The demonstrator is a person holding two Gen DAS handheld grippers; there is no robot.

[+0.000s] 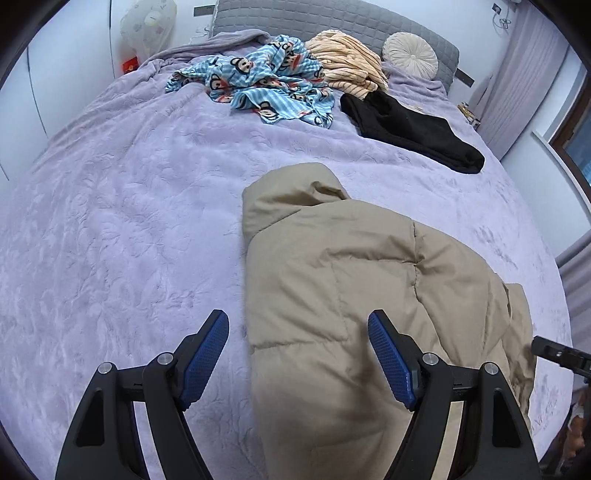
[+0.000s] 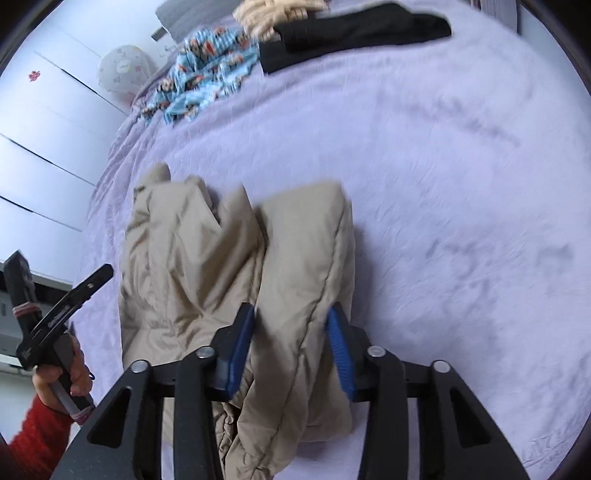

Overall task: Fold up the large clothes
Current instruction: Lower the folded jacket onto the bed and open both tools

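- Beige padded jacket [image 1: 332,277] lies folded lengthwise on the lilac blanket [image 1: 129,221], near edge of bed.
- Left gripper [image 1: 297,354]: jaws wide, nothing between the pads, hovering over jacket's left edge.
- Right gripper [image 2: 291,343]: pads clamped on a jacket fold.
- Far side: blue monkey-print garment [image 1: 266,81], black garment [image 1: 410,129].

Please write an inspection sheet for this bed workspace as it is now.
Surface: purple blanket covers the bed.
Job's things: beige padded jacket, partly folded, near edge.
Clutter: blue cartoon cloth, striped cream garment, black garment, round cushion.
Grippers: left gripper open above jacket's edge; right gripper shut on a jacket fold.
Cables: cord at wall socket.
Surroundings: white cupboard doors, curtains.
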